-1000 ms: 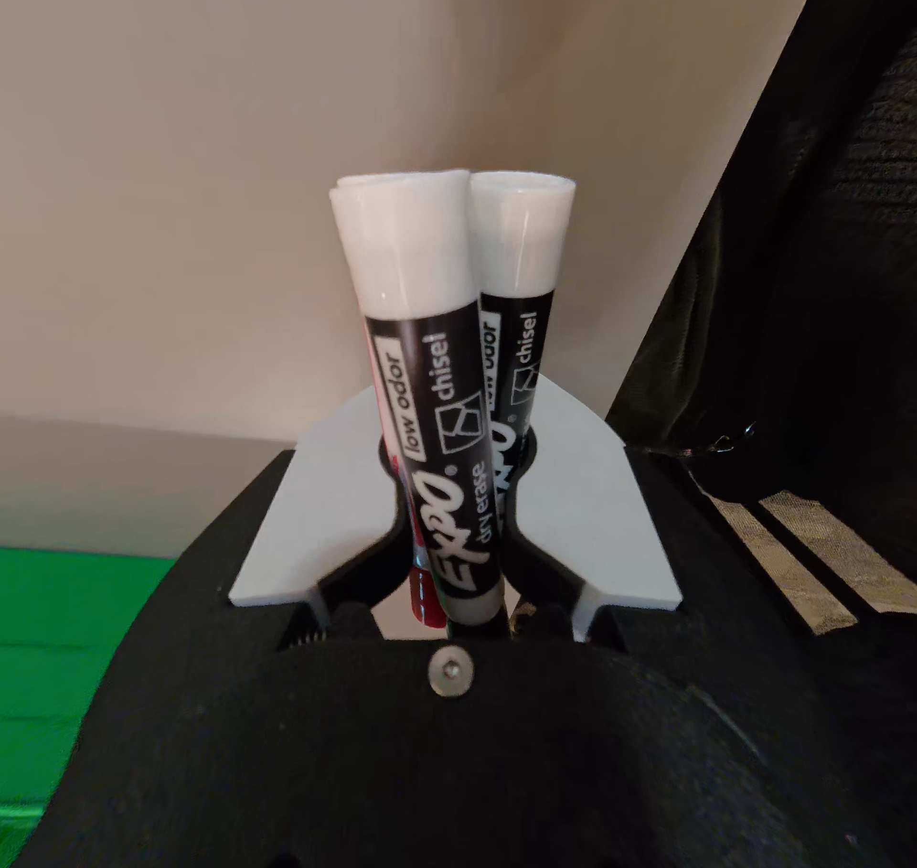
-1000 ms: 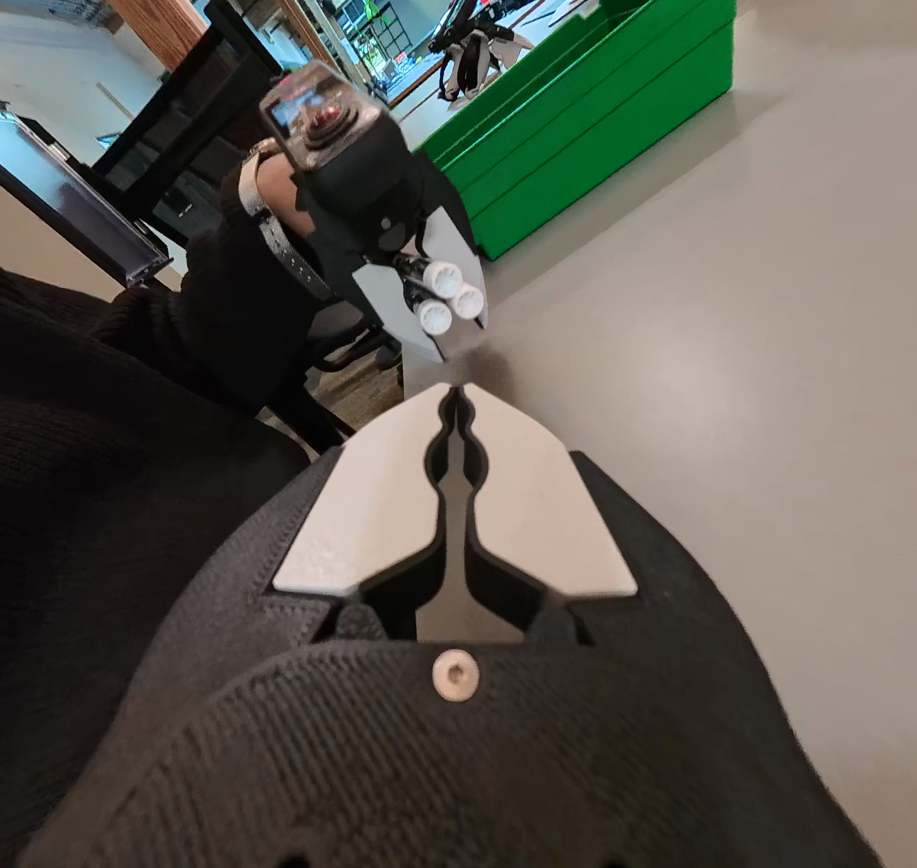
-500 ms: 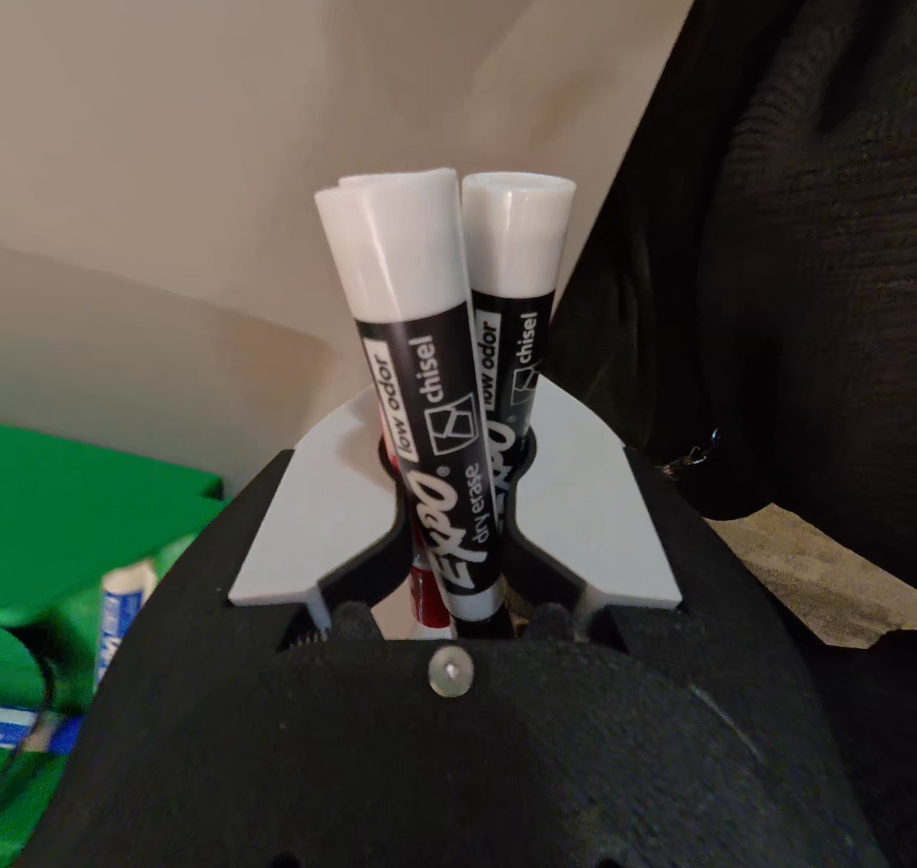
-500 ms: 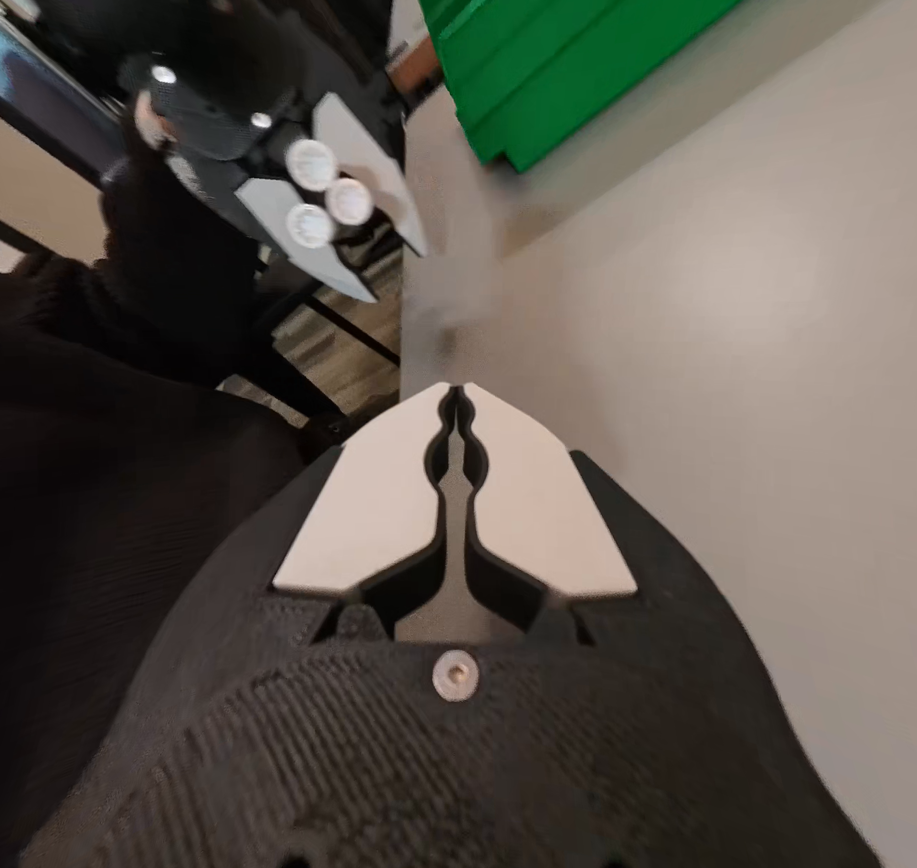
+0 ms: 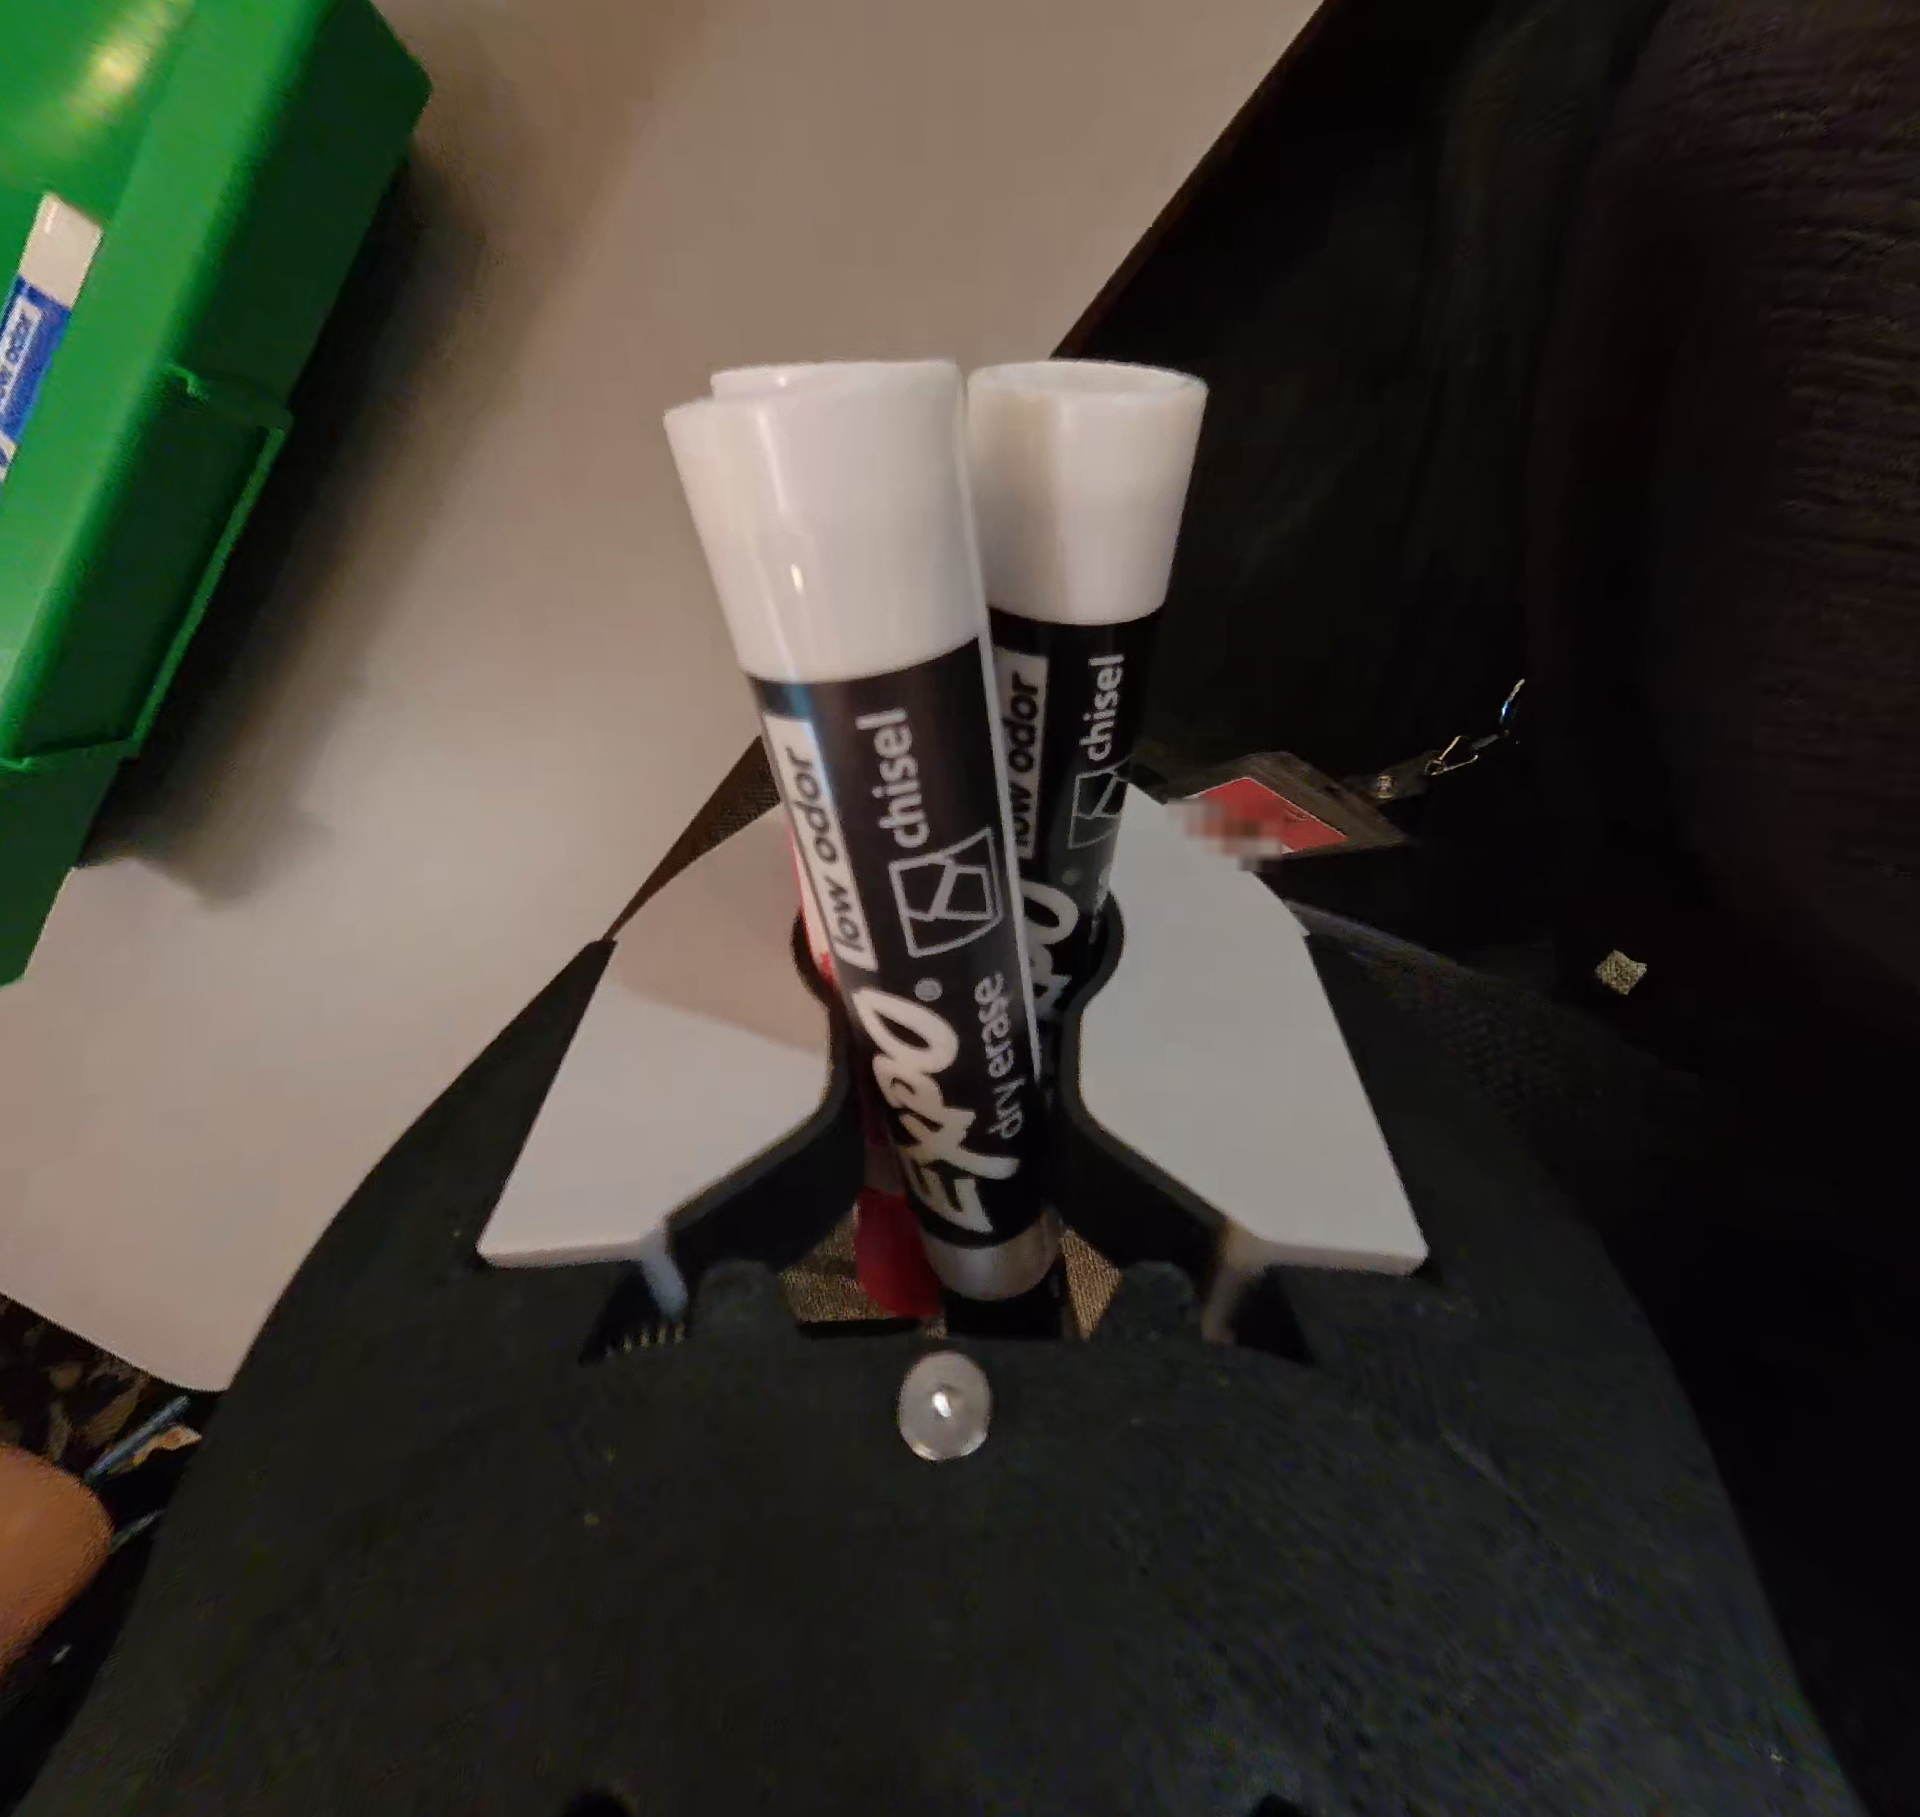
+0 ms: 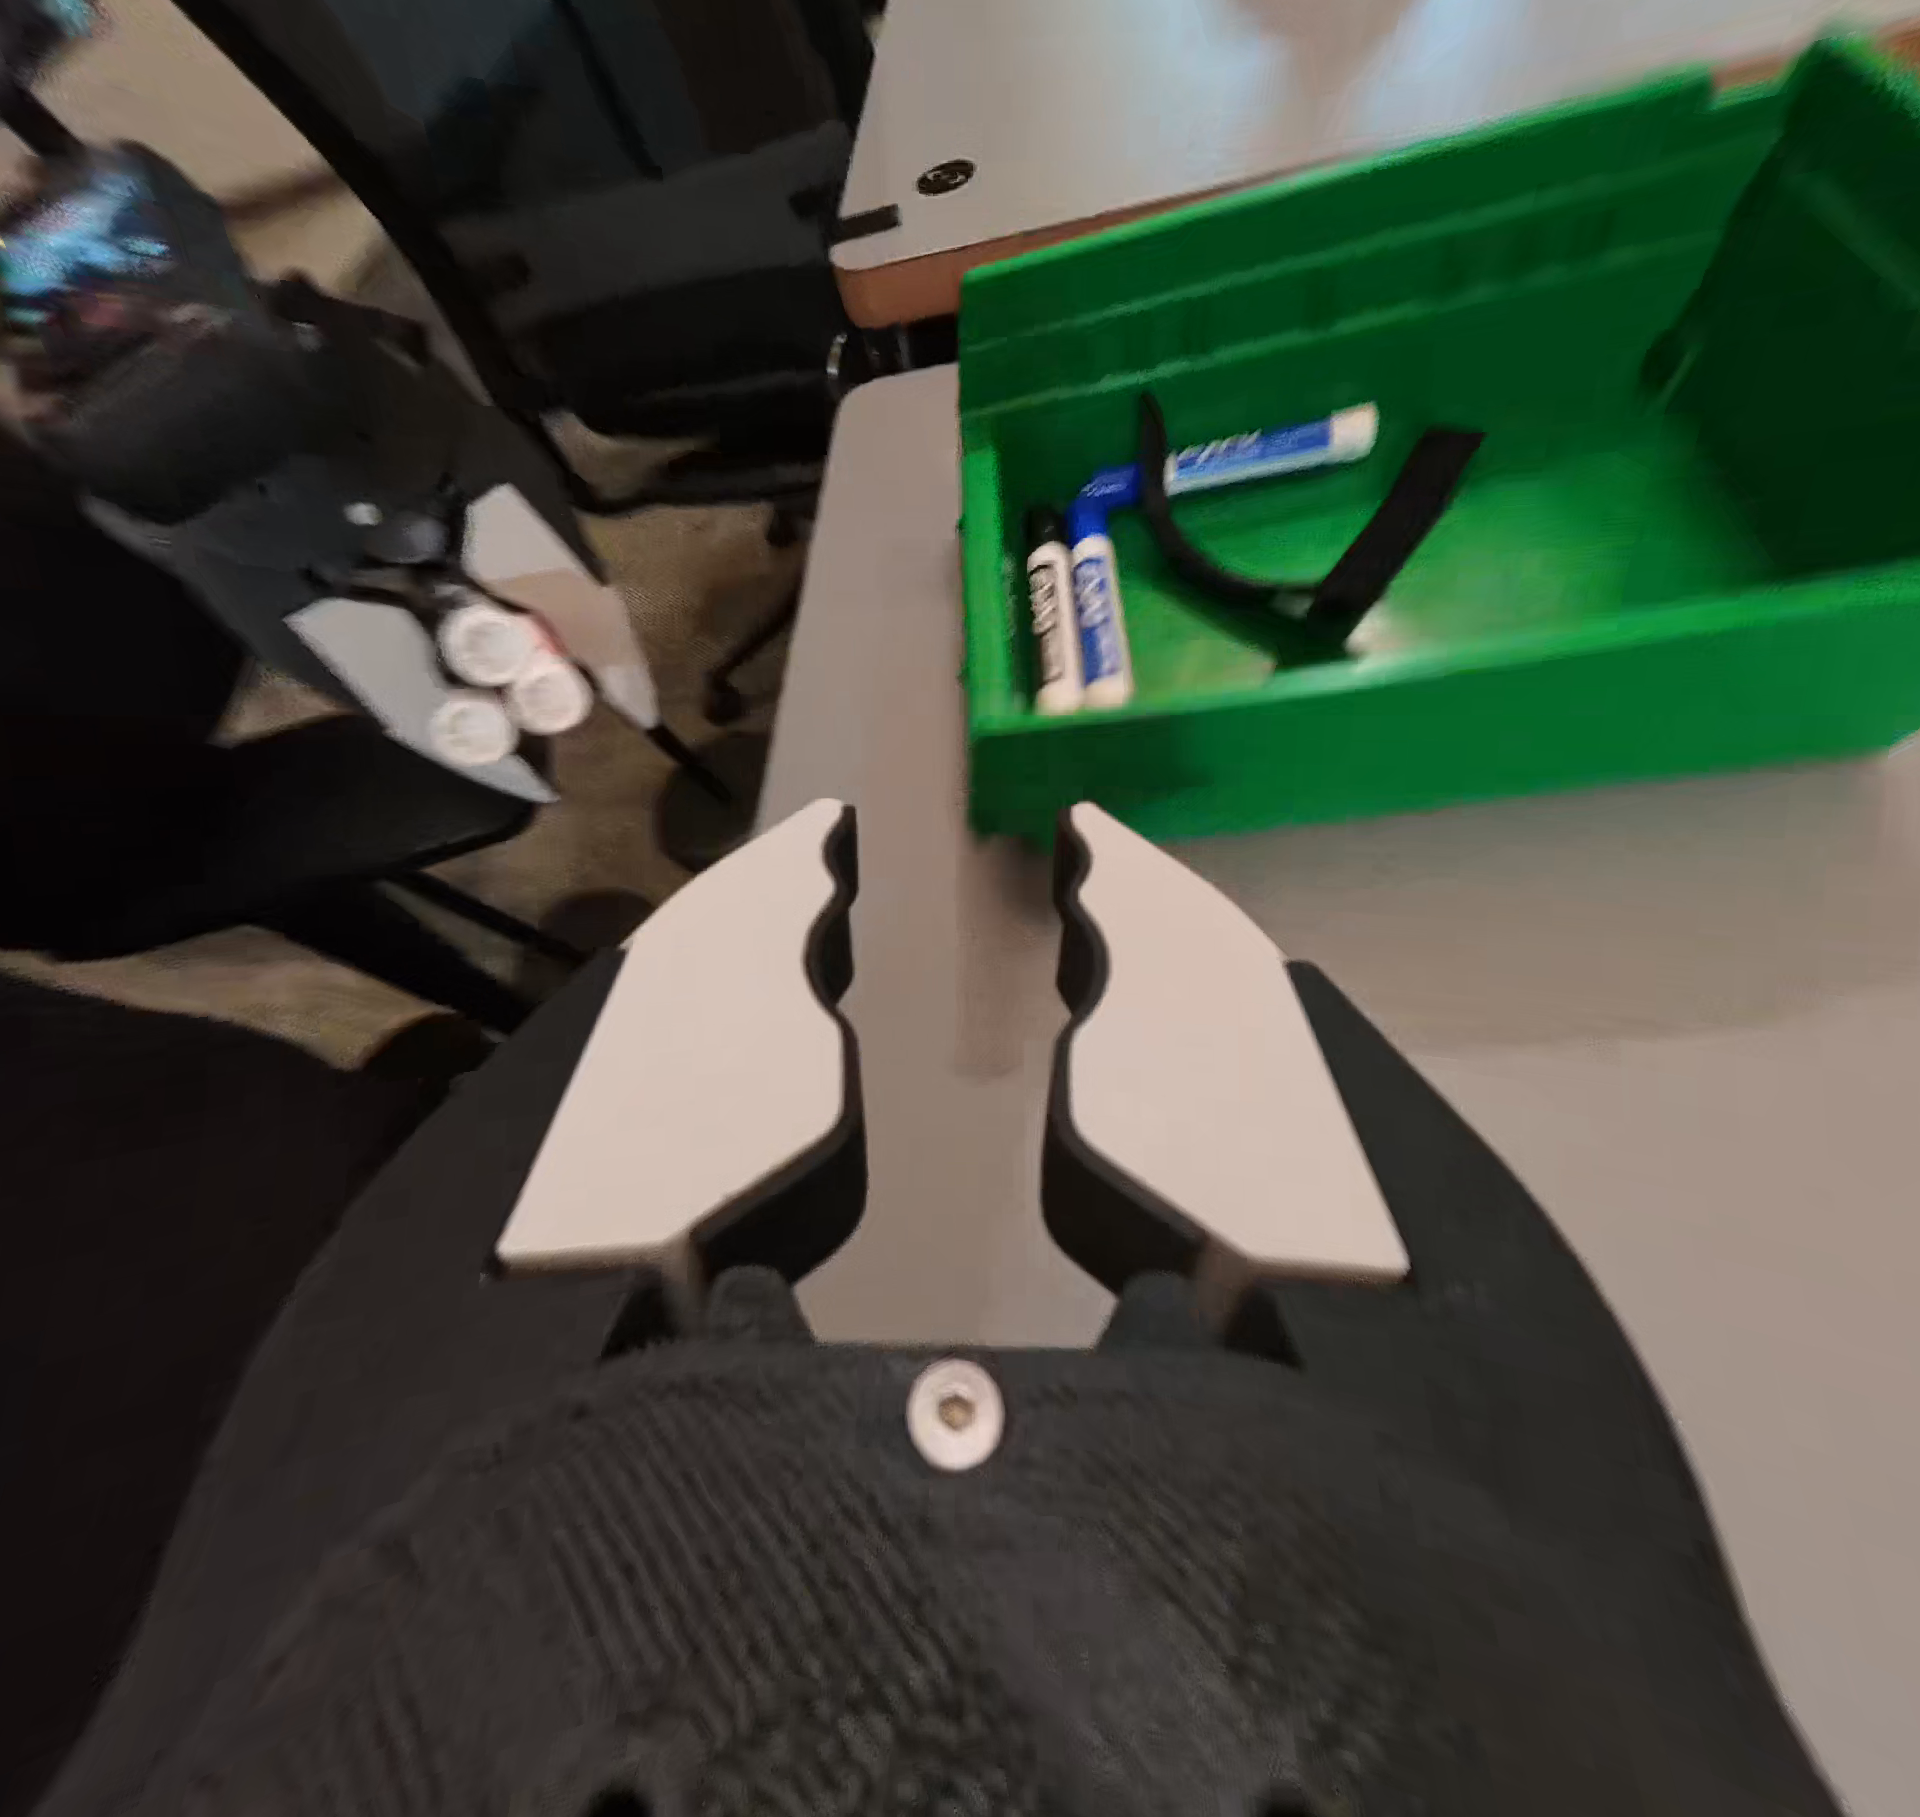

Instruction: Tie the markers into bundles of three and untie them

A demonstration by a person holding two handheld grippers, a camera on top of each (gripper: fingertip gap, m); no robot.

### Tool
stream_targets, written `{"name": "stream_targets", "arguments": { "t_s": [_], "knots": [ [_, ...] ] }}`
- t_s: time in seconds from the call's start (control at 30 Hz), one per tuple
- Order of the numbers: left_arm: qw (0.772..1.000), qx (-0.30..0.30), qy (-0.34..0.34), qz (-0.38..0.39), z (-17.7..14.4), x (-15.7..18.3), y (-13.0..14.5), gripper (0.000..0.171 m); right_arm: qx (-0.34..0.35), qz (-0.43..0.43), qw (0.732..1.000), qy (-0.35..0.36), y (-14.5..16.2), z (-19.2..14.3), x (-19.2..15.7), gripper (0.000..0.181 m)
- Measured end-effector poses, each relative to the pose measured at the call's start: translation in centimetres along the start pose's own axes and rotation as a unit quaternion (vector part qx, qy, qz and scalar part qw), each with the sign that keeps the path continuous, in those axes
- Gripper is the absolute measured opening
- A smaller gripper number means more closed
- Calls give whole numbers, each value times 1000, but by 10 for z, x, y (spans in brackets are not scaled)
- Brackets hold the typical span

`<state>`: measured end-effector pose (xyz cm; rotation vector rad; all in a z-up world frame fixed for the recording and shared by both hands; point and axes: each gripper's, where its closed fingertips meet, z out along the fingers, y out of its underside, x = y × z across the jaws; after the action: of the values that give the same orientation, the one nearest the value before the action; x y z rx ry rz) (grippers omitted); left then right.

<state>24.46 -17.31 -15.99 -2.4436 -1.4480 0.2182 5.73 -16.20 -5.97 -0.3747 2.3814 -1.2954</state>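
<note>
— Left hand-held gripper (image 5: 956,936): clamping a bundle of three markers (image 5: 914,832), white ends pointing forward, black printed barrels wedged between the white fingers (image 5: 675,1092). A red one tucking behind the front two, mostly hidden.

— And hovering where?

— Hanging off the near left edge of the grey tabletop (image 5: 520,261), beside a dark knitted sleeve (image 5: 1610,417). Green bin (image 5: 177,313) showing at the far left, with a blue-labelled marker lying inside. A card on a clip dangling against the dark clothing on the right.

— Right hand-held gripper (image 6: 956,832)?

— Spreading apart, gripping nothing, white fingers (image 6: 717,1040) framing bare tabletop (image 6: 1558,1144) just short of the near left corner of the green bin (image 6: 1455,739).

— Inside that bin?

— Two markers lying side by side against the left wall, one black (image 6: 1049,614), one blue (image 6: 1101,614); another blue marker (image 6: 1268,448) resting farther back; a black strap (image 6: 1382,531) curling across the floor of the bin.

— Left gripper showing there too?

— Showing blurred at the left (image 6: 499,666), off the tabletop edge, three white marker ends facing out, office chairs (image 6: 665,240) standing behind.
</note>
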Motion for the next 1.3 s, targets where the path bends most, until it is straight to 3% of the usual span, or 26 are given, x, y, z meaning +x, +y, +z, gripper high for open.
{"name": "stream_targets", "arguments": {
  "t_s": [0.03,0.13,0.2,0.33,0.4,0.47,0.63,0.7,0.73,0.77,0.9,1.03,1.13,1.3],
  "knots": [
    [1000,7,3,2,-1,0,2,43,-19,-38,999,16,-14,12,6,37],
    [1000,25,8,-7,1,-6,6,43,-105,-161,980,42,-47,51,20,36],
    [999,27,17,-18,2,-8,10,43,-178,-248,951,43,-58,81,21,35],
    [999,39,25,-19,3,-6,14,44,-320,-435,838,76,-53,138,58,25],
    [999,40,27,-22,4,-6,18,44,-389,-444,806,41,-28,161,77,23],
    [999,37,25,-26,5,-6,24,43,-441,-417,795,12,-5,177,90,26],
    [997,47,31,-45,2,-7,34,43,-454,-396,798,-13,14,200,104,32],
    [997,44,30,-47,3,-7,36,43,-480,-410,776,13,19,196,122,21],
    [997,44,32,-46,3,-6,36,43,-481,-417,771,18,18,194,127,6],
    [998,43,33,-45,4,-5,35,43,-466,-417,780,23,12,194,128,4],
    [998,38,36,-37,6,-2,32,43,-365,-328,871,-5,-33,184,106,2],
    [998,35,39,-34,7,0,29,43,-260,-229,937,-44,-75,162,88,2],
    [998,34,41,-35,7,2,27,43,-201,-151,964,-83,-89,146,76,2],
    [998,35,41,-34,5,5,23,43,-144,-93,978,-116,-89,120,63,2]
  ]
}}
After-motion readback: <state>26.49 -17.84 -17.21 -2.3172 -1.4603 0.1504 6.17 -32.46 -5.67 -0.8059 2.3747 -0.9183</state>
